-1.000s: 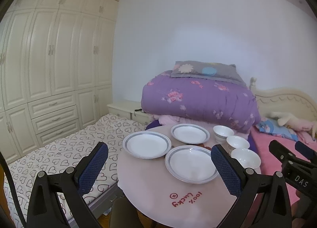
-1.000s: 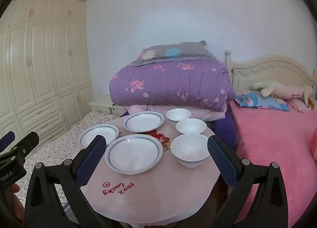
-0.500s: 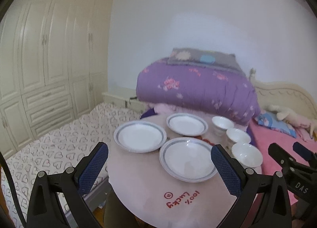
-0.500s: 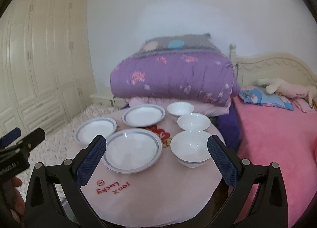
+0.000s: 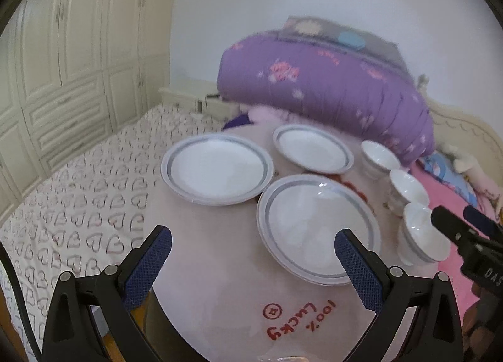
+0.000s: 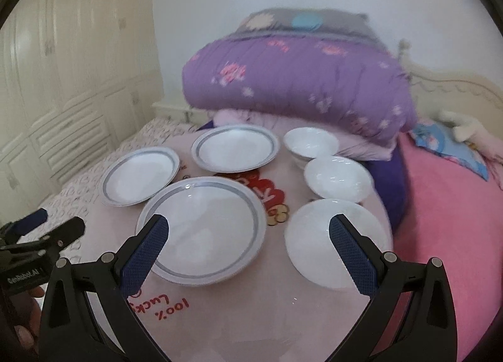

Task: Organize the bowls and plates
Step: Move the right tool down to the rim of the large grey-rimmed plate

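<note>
Three glossy round white plates with grey rim bands, near plate [image 6: 202, 230], left plate [image 6: 140, 176] and far plate [image 6: 235, 148], sat on the round pink table [image 6: 251, 314]. Three smooth white bowls [image 6: 338, 177] lined up on its right side. Both the left gripper [image 5: 253, 263] and right gripper [image 6: 248, 250] were spread wide, holding nothing, with knurled blue pads [image 6: 143, 253]. A puffy purple quilt [image 6: 298, 85] was piled behind.

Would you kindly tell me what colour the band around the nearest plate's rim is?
Grey-blue, on the white nearest plate; the right wrist view shows it best.
</note>
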Available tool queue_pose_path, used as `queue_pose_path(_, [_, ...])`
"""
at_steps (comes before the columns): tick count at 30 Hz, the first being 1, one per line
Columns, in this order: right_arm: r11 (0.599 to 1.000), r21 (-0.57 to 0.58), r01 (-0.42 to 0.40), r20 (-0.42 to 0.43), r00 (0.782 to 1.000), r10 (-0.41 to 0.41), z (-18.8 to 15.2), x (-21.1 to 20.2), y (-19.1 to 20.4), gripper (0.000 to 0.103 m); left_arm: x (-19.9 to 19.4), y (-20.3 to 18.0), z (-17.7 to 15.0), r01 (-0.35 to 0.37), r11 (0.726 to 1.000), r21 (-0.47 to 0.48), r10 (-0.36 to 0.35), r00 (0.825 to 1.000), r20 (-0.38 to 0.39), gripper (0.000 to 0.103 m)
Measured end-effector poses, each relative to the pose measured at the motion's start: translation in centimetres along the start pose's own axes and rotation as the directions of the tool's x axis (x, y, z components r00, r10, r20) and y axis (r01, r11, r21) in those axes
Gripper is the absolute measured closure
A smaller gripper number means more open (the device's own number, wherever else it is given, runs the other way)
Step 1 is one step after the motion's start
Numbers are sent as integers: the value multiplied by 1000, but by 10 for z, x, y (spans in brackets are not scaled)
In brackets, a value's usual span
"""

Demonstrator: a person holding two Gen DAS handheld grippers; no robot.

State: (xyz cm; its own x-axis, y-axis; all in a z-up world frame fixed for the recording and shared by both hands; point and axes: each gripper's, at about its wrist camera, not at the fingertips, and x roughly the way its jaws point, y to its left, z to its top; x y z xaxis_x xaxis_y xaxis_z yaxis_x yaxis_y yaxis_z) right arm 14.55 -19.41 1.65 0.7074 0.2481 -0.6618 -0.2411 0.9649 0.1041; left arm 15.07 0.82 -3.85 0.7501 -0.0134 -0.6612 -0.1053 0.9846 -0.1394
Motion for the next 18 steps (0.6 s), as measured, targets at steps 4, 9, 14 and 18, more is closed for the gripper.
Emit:
queue_pose_path(4, [996, -53, -71, -84, 994, 66, 21, 37, -2, 0, 40, 8, 23, -4, 999, -45, 0, 995, -101, 1])
queue_pose_path(9, [981, -115, -154, -225, 966, 125, 43, 96, -3, 0, 93, 12, 56, -4, 997, -79, -12, 979, -203, 1])
queue_pose_path(14, [957, -152, -249, -355, 917, 182, 48, 143, -3, 0, 147, 9, 82, 2, 994, -109, -34, 958, -286, 1])
queue_pose_path(18, [941, -170, -291, -419, 886, 198, 51, 168, -3, 0, 187, 4, 99, 6, 993, -117, -45, 942, -333, 2])
